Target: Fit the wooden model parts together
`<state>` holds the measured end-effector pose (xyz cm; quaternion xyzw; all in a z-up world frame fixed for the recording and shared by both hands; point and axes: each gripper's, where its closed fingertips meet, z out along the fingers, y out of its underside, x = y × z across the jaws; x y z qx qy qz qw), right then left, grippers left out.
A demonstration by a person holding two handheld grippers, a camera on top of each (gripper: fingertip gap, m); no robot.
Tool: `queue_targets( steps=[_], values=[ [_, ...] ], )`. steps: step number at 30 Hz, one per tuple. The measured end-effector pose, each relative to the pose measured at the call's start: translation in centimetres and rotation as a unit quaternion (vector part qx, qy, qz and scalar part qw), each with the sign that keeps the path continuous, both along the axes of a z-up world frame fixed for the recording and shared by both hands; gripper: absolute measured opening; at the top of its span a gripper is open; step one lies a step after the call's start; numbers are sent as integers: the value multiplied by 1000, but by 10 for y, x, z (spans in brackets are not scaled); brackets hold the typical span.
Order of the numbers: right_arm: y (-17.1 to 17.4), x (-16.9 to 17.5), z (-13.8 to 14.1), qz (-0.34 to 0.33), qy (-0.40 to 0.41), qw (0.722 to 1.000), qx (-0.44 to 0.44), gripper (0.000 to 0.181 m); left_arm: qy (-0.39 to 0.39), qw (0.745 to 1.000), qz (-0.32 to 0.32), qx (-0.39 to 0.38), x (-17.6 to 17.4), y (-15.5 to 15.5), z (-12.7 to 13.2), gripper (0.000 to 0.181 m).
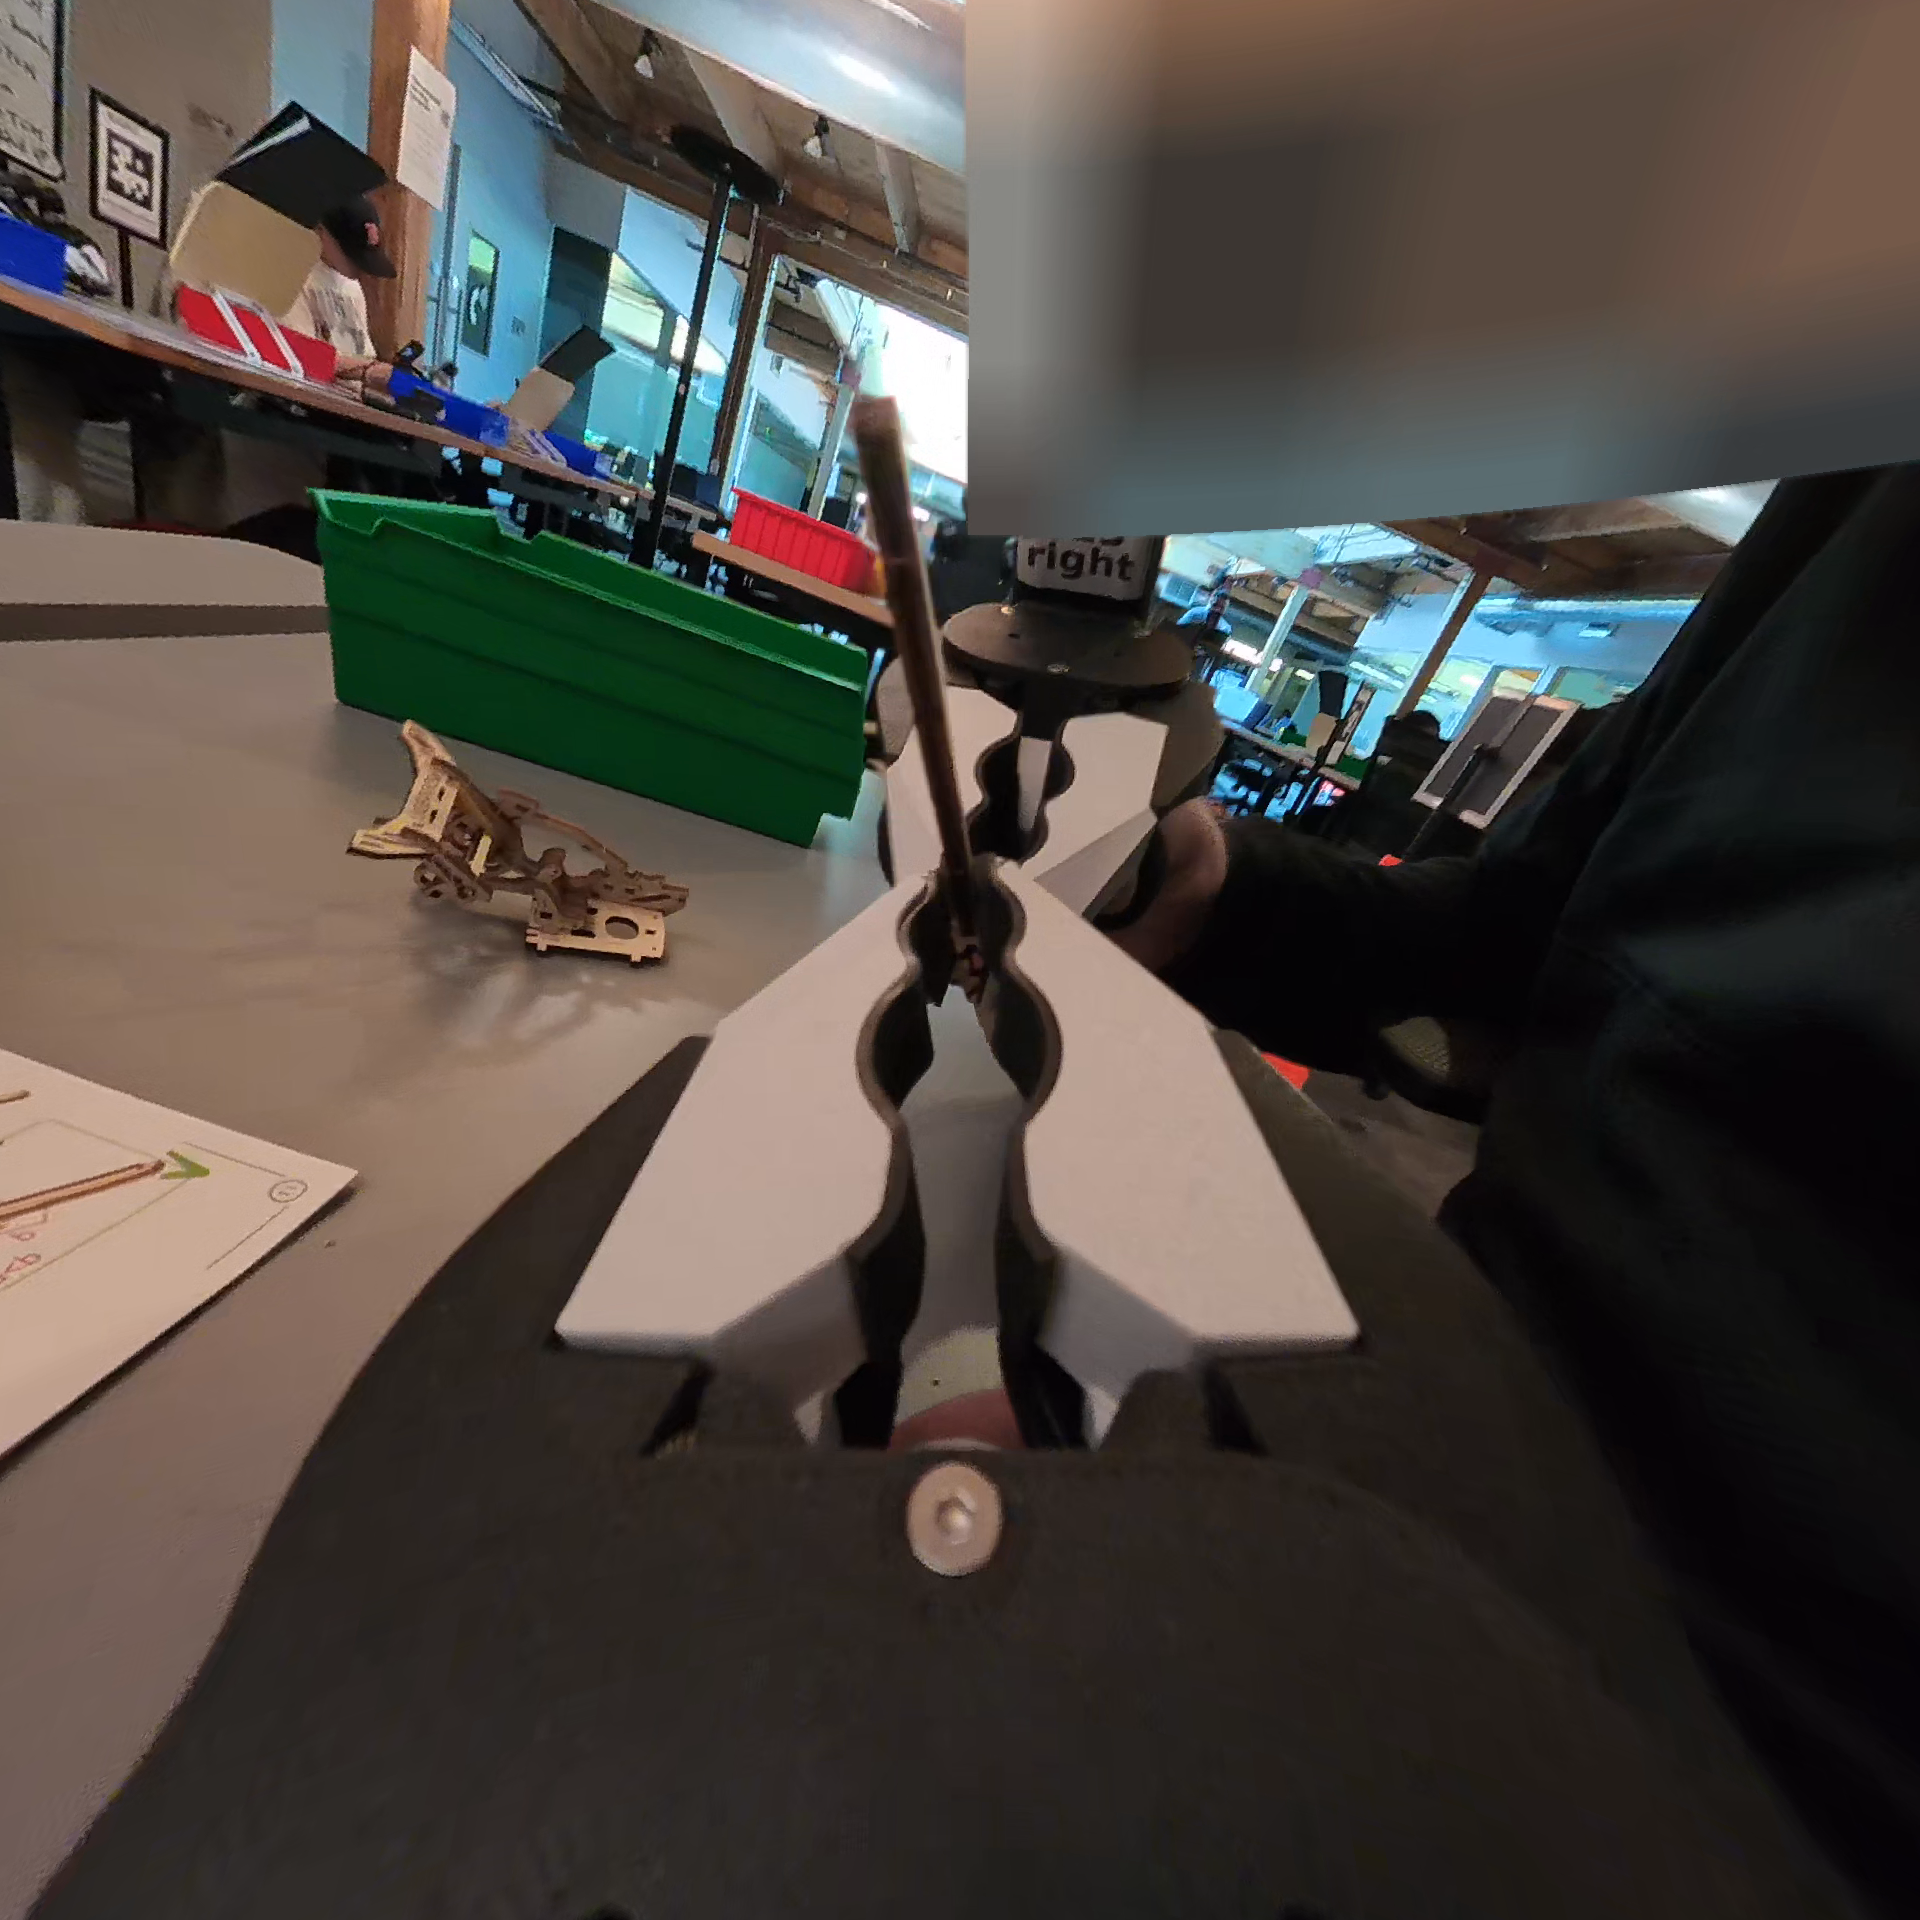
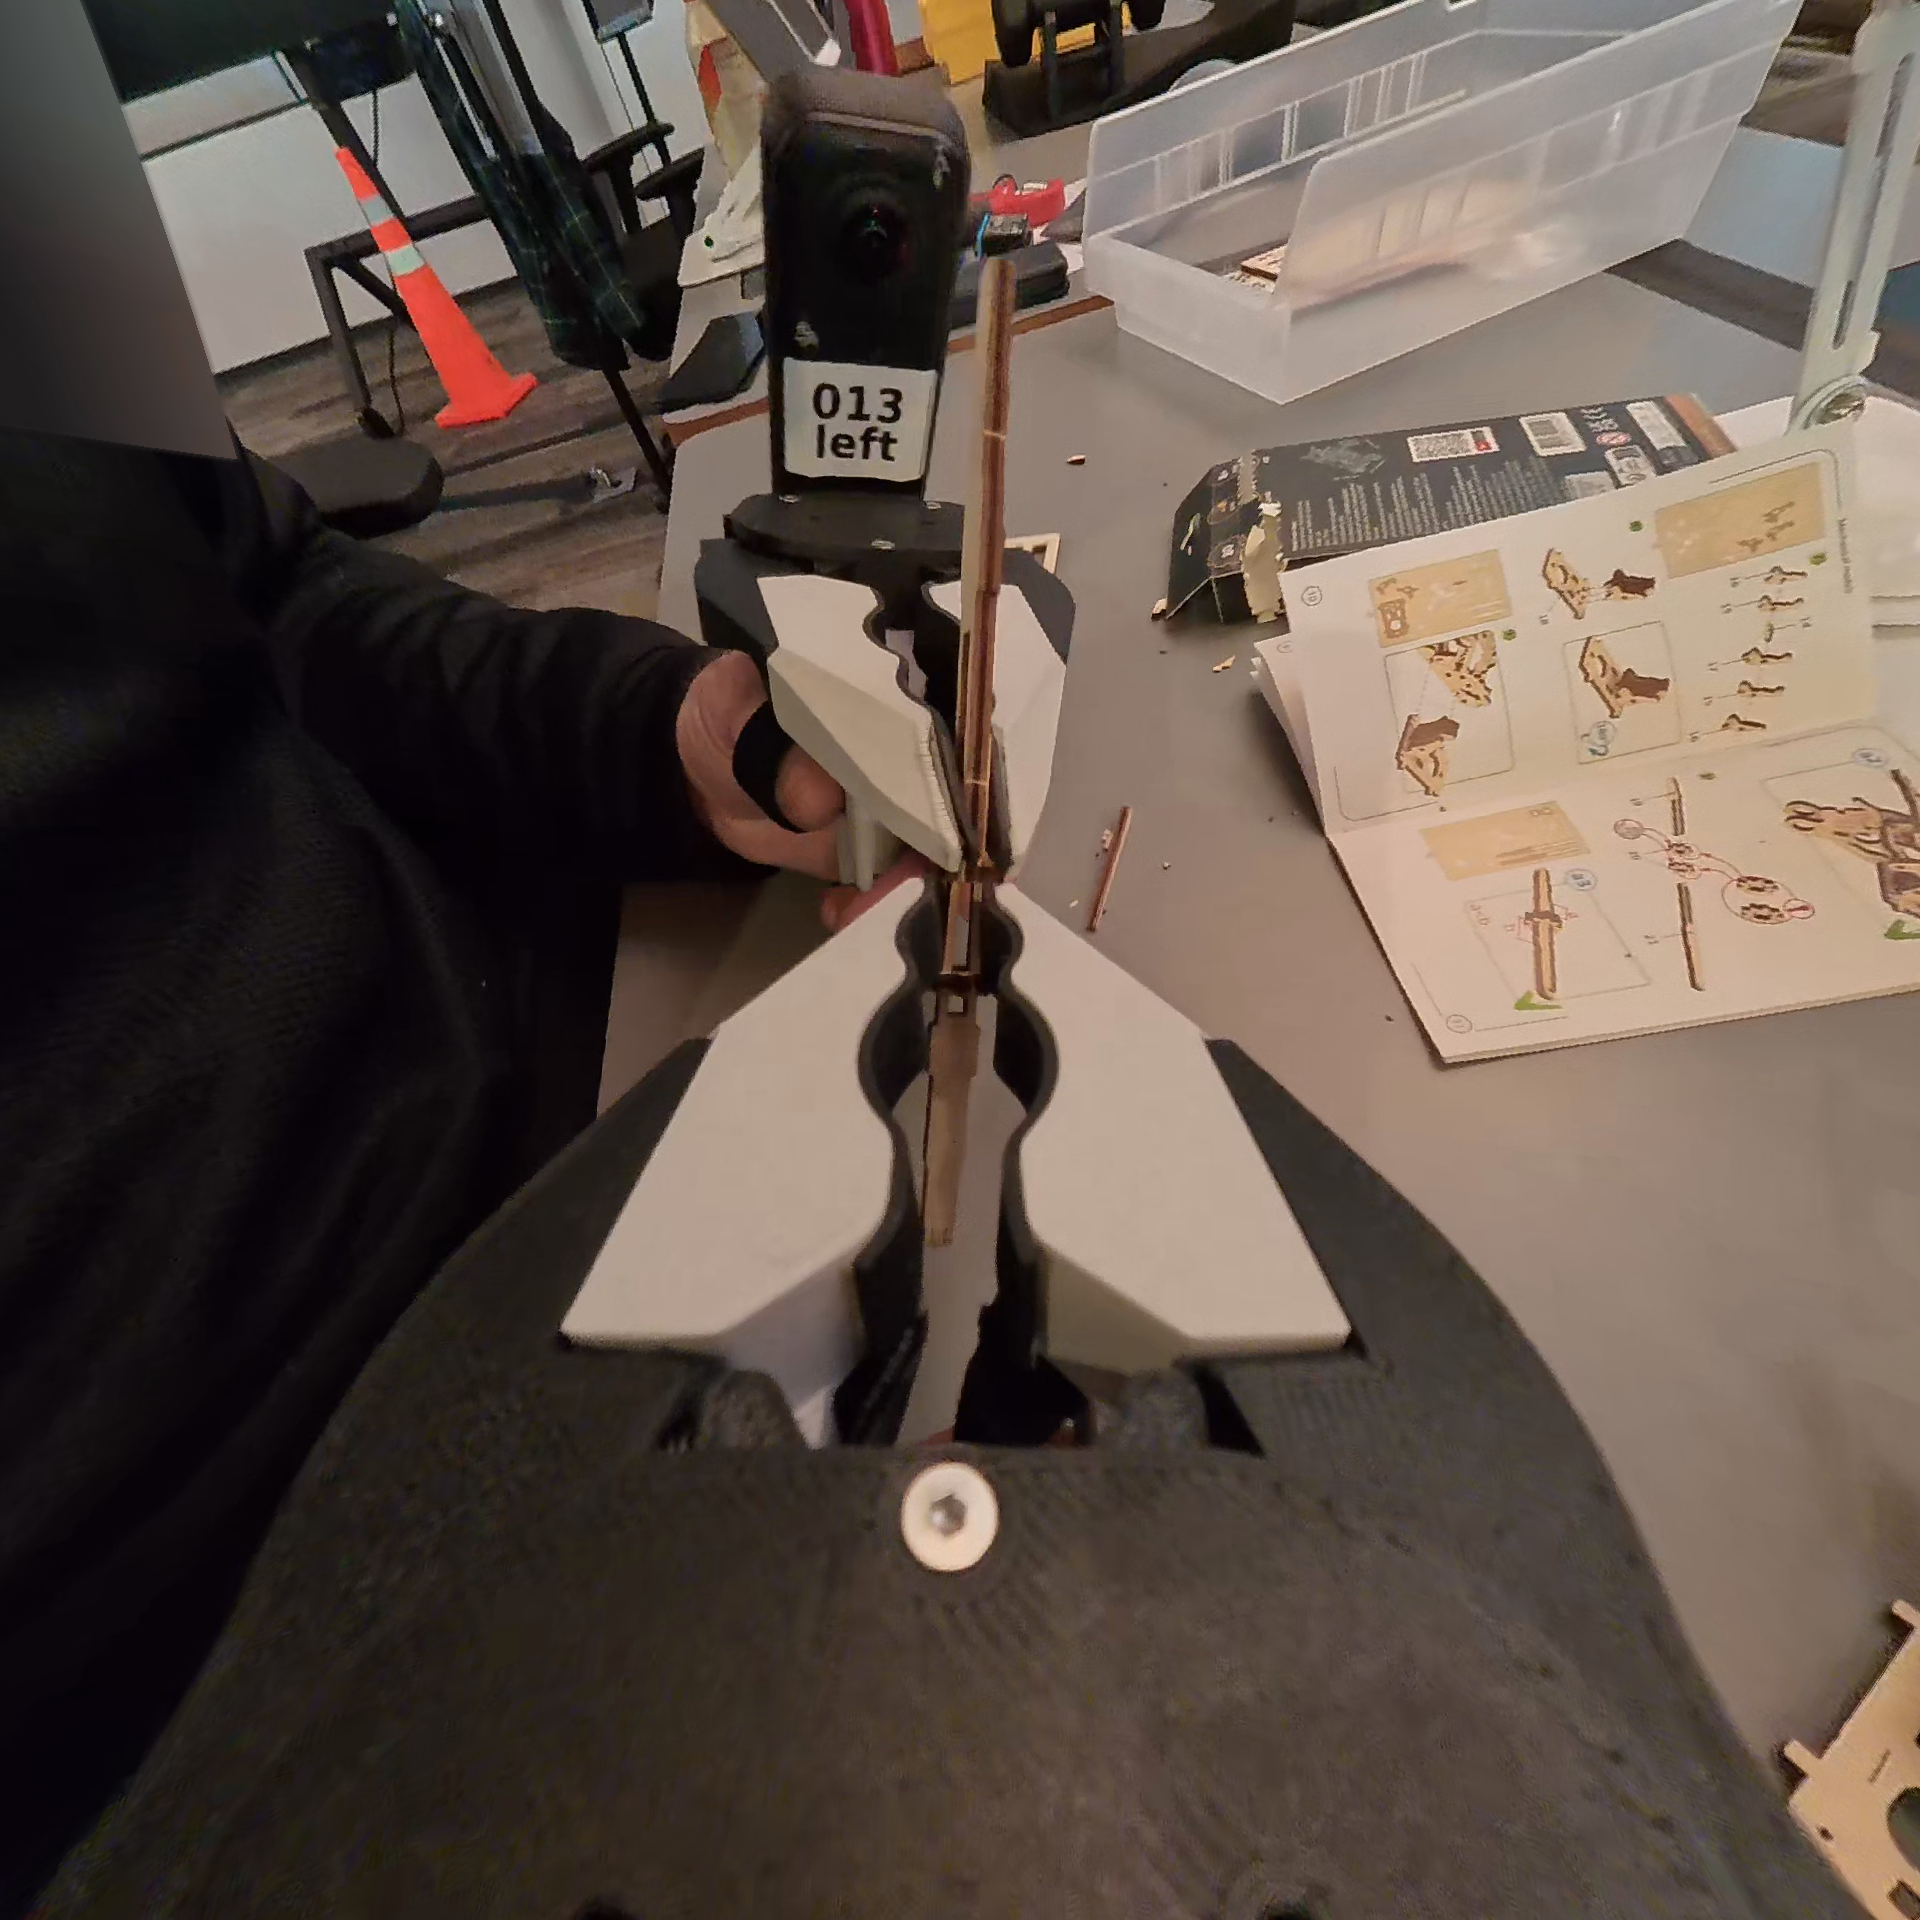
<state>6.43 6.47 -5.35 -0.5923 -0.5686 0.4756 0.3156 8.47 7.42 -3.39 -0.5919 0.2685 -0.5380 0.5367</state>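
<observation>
I see the grey surface [image 1: 208,665] carrying a green bin [image 1: 582,665] and the half-built wooden model [image 1: 509,847]. My left gripper [image 1: 956,940] and right gripper [image 2: 961,914] meet tip to tip, fingers of both clamped on one wooden strip [image 2: 987,540] held above the surface.

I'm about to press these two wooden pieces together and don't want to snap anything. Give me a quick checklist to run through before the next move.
1. Left tongs gripping the long wooden strip: ok, shut on its lower end.
2. Right tongs gripping their wooden piece: ok, shut on it.
3. Both tongs tip to tip on one joint: ok, they meet nose to nose.
4. Pieces seated in the joint: cannot tell, the tips hide it.
5. Strip straight: ok, no bend shows.
6. Partly built model out of the way: ok, it lies apart on the table, near the green bin.
</observation>
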Motion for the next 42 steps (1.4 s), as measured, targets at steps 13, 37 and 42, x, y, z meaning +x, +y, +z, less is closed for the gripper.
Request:
queue_targets(
  steps=[13,37,42],
  values=[
    [3,2,2,8,-2,1000,6,3,-47,999,14,-3,-17,3,10,4],
    [-4,7,1,42,-25,998,-46,2,-11,1000,8,2,-7,0,4,3],
    [13,3,-6,-29,-44,992,113,3,-5,998,39,-39,-13,11,3,38]
  ],
)
